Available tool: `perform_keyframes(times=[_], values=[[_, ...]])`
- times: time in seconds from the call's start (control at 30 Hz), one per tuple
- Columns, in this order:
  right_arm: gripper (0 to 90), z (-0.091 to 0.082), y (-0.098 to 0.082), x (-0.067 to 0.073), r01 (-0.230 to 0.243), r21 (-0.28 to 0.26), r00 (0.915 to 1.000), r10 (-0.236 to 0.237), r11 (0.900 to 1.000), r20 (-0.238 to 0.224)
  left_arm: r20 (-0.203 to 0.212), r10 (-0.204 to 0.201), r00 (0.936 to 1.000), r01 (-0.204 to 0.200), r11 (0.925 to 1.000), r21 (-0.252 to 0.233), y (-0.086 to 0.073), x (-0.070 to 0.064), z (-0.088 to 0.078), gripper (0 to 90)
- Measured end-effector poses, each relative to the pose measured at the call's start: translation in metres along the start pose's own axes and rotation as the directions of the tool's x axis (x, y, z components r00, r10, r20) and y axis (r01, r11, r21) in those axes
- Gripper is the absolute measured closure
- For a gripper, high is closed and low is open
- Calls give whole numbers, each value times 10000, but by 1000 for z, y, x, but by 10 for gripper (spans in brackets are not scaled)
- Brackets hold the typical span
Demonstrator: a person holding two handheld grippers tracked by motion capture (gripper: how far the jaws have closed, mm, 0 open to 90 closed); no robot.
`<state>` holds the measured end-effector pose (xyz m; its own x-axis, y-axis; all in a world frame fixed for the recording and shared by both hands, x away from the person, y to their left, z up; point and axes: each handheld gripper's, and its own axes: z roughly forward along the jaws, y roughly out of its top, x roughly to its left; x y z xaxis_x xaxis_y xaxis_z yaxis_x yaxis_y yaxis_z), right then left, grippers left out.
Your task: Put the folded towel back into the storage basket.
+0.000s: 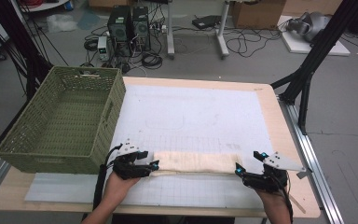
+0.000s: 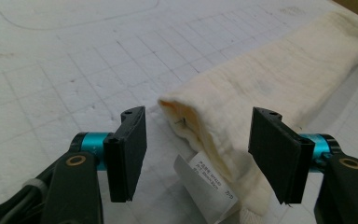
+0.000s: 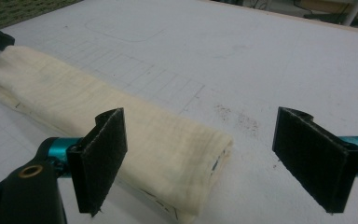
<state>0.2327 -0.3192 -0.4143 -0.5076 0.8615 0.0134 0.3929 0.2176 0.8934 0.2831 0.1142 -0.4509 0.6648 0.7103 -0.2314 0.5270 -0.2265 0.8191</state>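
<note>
A cream cloth [image 1: 193,162], folded into a long narrow strip, lies across the near part of the white gridded mat [image 1: 191,112]. My left gripper [image 1: 153,165] stands open at the strip's left end. In the left gripper view [image 2: 196,156] the folded end [image 2: 200,126] and its white care label [image 2: 205,189] lie between the jaws, untouched. My right gripper [image 1: 237,169] stands open at the strip's right end. In the right gripper view [image 3: 209,163] the cloth's end [image 3: 168,149] lies between the wide-apart jaws.
A green woven basket [image 1: 63,119] stands at the table's left, close to my left hand. The wooden table edge [image 1: 289,140] runs along the right. Computers, cables and stand legs sit on the floor beyond the table.
</note>
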Motion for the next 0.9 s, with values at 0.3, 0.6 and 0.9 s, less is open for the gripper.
perform_keyframes(times=[0.3,0.6,0.9], values=[[168,2,-1,1,100,141,9998,-97,9999,-198,-219,340,9992,-329,9983,475,1,-5,6,417],[168,3,-1,2,101,193,9999,-98,9998,-138,-549,1287,9902,-1234,9881,914,1,-18,7,568],[168,6,-2,3,130,318,9998,-124,9994,-178,235,804,9965,-821,9931,840,0,-17,7,799]])
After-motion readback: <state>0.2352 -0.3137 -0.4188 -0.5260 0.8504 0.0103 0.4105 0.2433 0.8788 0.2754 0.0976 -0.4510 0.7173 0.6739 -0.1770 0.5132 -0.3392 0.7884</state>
